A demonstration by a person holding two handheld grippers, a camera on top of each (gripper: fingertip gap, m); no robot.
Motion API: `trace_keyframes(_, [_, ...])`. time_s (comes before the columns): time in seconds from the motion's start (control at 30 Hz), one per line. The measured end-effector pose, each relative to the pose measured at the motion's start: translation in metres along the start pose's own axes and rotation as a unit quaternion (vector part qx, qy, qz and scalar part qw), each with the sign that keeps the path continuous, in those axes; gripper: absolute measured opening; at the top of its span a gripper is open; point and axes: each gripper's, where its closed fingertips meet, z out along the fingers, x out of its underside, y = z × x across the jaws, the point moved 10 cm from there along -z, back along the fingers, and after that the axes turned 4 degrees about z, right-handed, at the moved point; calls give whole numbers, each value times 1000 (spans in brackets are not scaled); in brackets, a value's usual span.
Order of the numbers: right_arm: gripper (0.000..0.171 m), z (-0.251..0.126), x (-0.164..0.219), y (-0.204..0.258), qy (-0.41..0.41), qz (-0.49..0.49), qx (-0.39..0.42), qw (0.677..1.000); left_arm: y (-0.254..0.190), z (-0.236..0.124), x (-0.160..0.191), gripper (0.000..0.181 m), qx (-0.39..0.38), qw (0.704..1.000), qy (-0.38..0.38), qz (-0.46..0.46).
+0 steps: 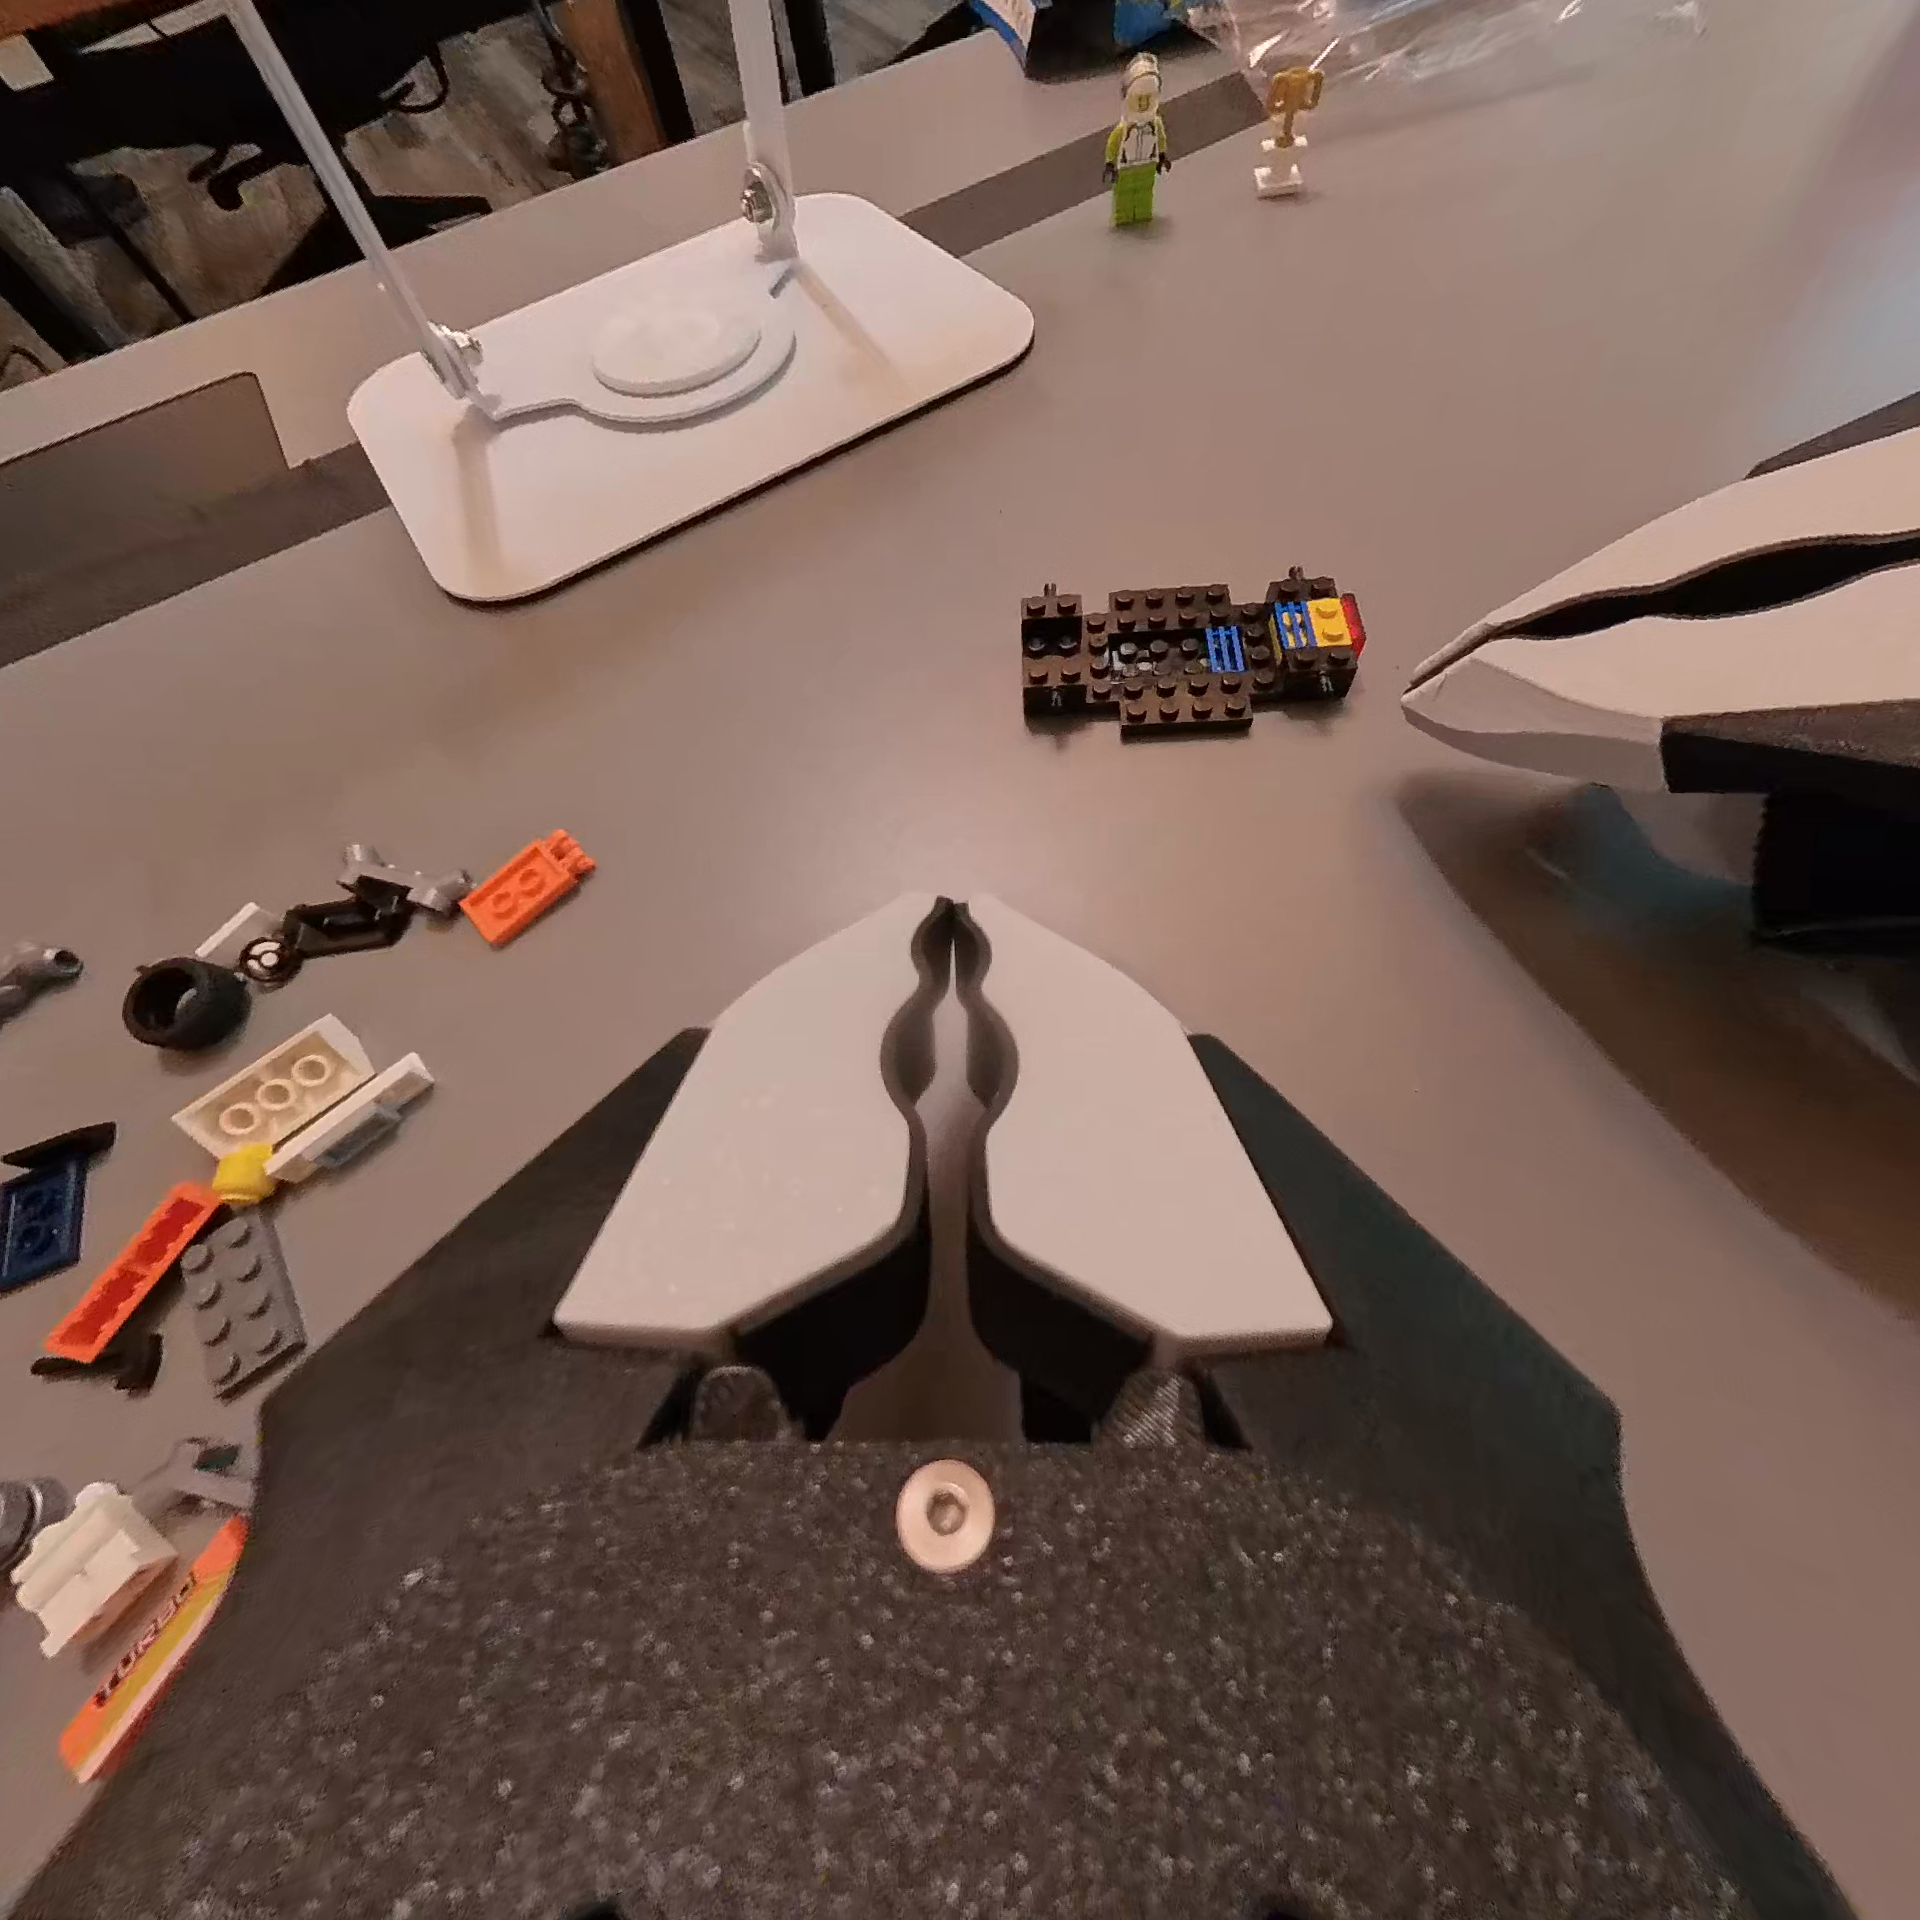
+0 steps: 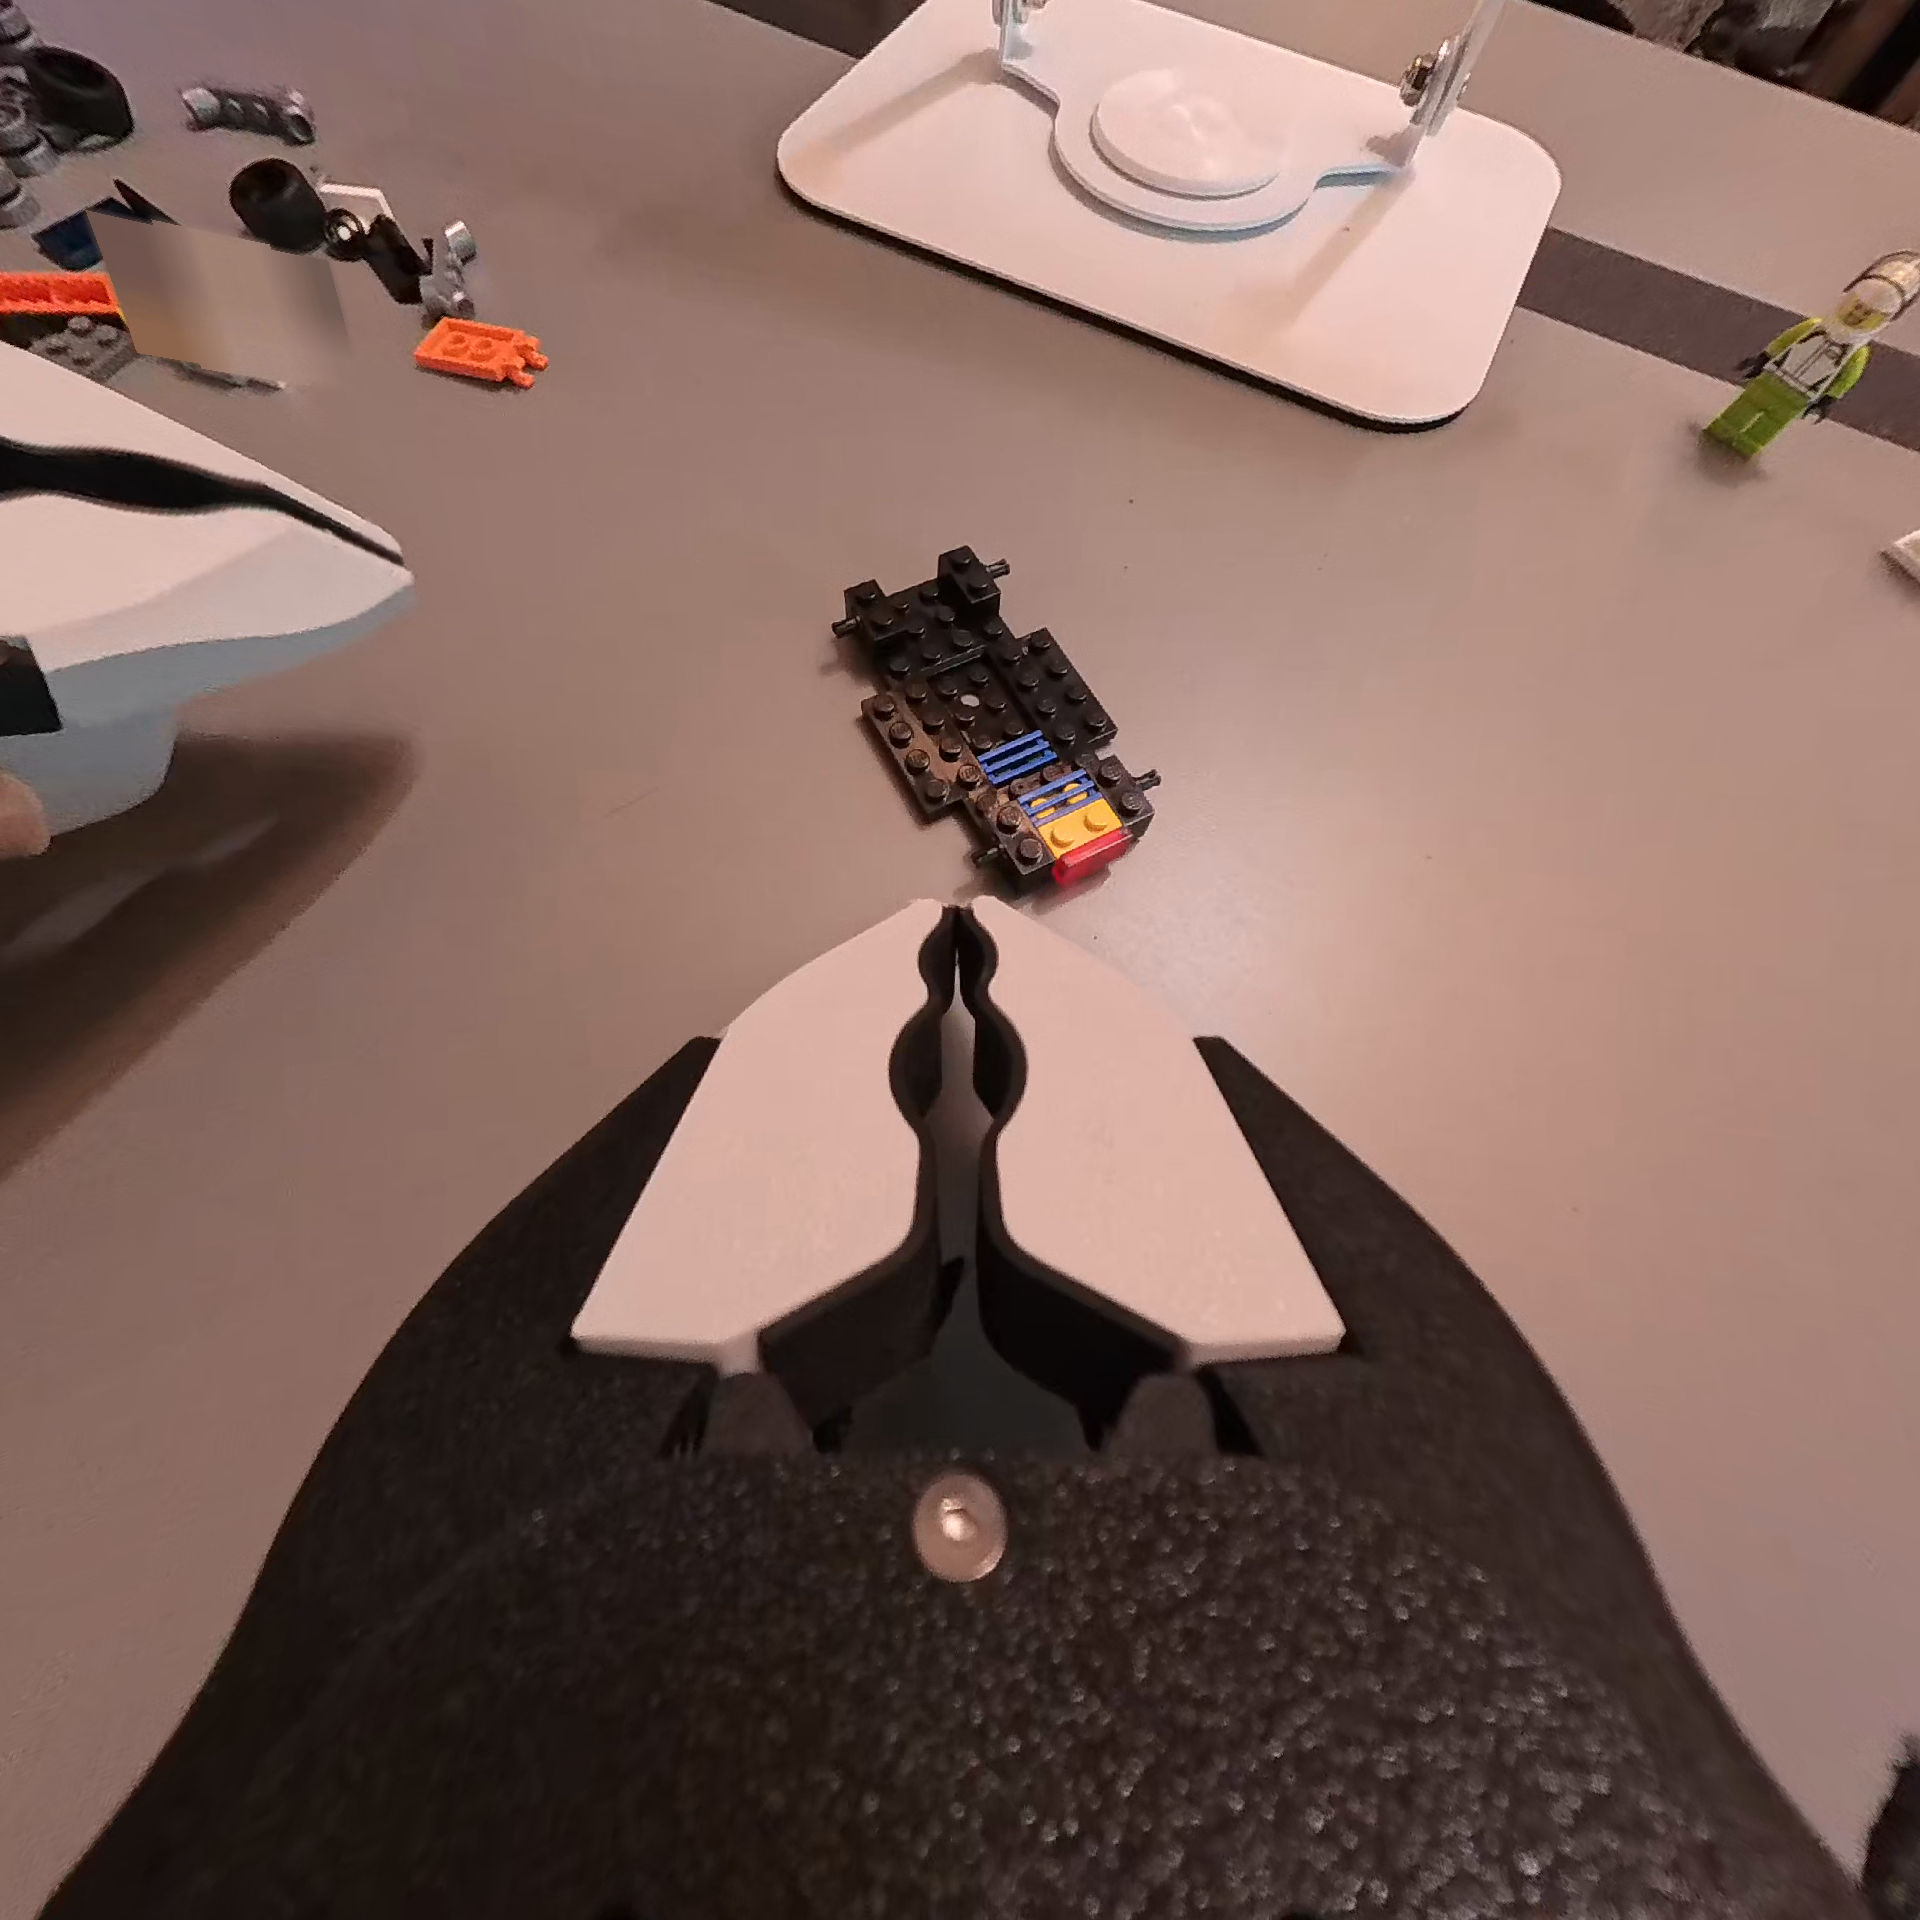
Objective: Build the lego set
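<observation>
Left gripper point(image 1: 951, 906): fingers clenched together, grasping nothing, above the grey table point(image 1: 1351, 416).
Right gripper point(image 2: 953, 912): fingertips pressed together, empty, just short of the chassis's red end.
Black lego chassis point(image 2: 992, 722): flat on the table's middle, apart from both grippers; blue grilles, yellow brick.
Loose lego pieces point(image 1: 249, 1101): scattered toward the table's left side.
Green minifigure point(image 1: 1138, 140): upright near the far edge, beside a white stand base point(image 1: 686, 384).

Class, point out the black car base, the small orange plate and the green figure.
Black car base point(image 2: 987, 717): right wrist view, studded middle.
Orange plate point(image 1: 520, 888): left wrist view, studded top.
Green figure point(image 1: 1138, 145): left wrist view, its chest.
</observation>
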Motion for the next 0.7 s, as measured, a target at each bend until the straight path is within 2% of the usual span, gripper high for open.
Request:
trace_keyframes(0.53, [0, -2, -1, 1, -3, -11, 1, 1000, -1, -3, -1, 0, -8, 1000, -6, 11])
trace_keyframes(0.7, [0, -10, -21, -6, -44, -17, 13, 999, 1, -5, -16, 0, -25, 998, -45, 20])
